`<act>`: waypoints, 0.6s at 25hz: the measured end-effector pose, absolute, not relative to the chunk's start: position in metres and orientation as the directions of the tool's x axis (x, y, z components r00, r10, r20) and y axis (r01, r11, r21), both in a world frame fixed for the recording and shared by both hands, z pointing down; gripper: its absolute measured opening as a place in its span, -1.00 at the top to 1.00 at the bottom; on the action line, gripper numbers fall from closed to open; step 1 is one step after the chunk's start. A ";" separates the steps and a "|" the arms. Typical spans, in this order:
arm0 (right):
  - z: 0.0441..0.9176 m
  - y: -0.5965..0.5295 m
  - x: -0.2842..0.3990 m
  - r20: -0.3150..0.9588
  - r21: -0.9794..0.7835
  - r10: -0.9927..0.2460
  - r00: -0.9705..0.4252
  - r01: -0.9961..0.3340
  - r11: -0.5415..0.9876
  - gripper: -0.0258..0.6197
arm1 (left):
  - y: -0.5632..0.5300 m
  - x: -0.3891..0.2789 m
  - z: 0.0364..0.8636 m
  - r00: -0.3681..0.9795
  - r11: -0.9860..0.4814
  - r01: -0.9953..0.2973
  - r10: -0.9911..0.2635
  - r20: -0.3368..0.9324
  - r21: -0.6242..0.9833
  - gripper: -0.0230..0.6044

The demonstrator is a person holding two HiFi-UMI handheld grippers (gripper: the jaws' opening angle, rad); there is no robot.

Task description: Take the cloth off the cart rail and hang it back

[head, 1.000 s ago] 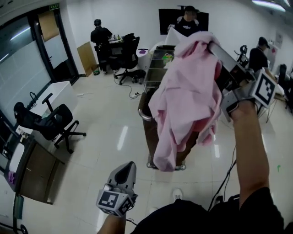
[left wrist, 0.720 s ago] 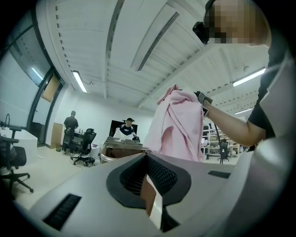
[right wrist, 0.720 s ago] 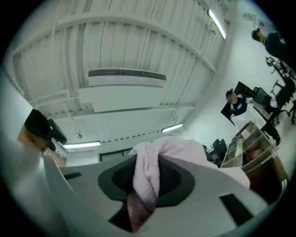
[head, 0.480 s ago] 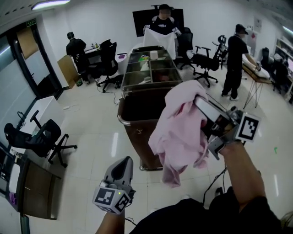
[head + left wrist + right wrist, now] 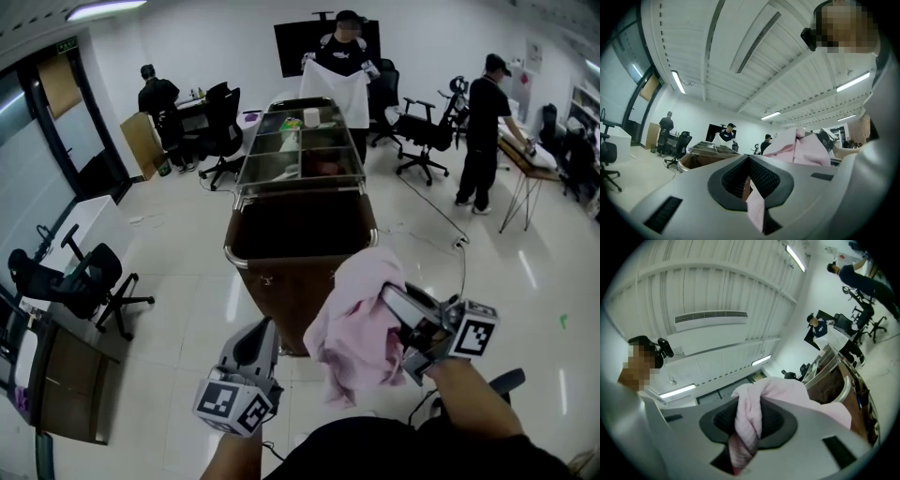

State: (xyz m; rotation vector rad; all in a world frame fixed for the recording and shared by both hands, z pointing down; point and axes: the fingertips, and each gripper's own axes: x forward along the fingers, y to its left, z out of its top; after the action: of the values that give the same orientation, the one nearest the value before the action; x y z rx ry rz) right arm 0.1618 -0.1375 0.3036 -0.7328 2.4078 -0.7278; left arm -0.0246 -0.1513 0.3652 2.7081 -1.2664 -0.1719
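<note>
Within the last 1 second the right gripper (image 5: 394, 307) had dropped from high above the cart (image 5: 281, 281) to a low spot close to the person, by the cart's near right corner. Its jaws were clenched on a bunched fold of the pink cloth (image 5: 361, 333), which hung free below it, clear of the near rail (image 5: 229, 255). The left gripper (image 5: 259, 339) had kept its low place just left of the cloth, jaws drawn together and gripping nothing. The removal looked done. Rehanging on the rail remained, and probably called for spreading the cloth first.
</note>
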 end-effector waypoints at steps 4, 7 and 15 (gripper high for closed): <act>0.339 -0.127 0.161 -0.250 -0.593 -0.596 -0.763 -0.365 0.717 0.57 | -0.153 -0.011 0.362 0.632 -0.628 -0.762 -0.774 -0.028 0.160 0.93; 0.357 -0.122 0.165 -0.241 -0.615 -0.597 -0.765 -0.356 0.704 0.57 | -0.151 -0.003 0.362 0.643 -0.637 -0.755 -0.766 -0.016 0.154 0.93; 0.369 -0.120 0.166 -0.233 -0.640 -0.611 -0.757 -0.353 0.682 0.57 | -0.148 0.012 0.375 0.688 -0.679 -0.715 -0.725 0.002 0.166 0.93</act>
State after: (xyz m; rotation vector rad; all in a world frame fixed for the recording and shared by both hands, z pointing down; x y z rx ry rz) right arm 0.1657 -0.1200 0.3694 -0.7485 2.4627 -0.8100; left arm 0.0117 -0.1479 0.3746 2.7436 -1.1788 -0.0956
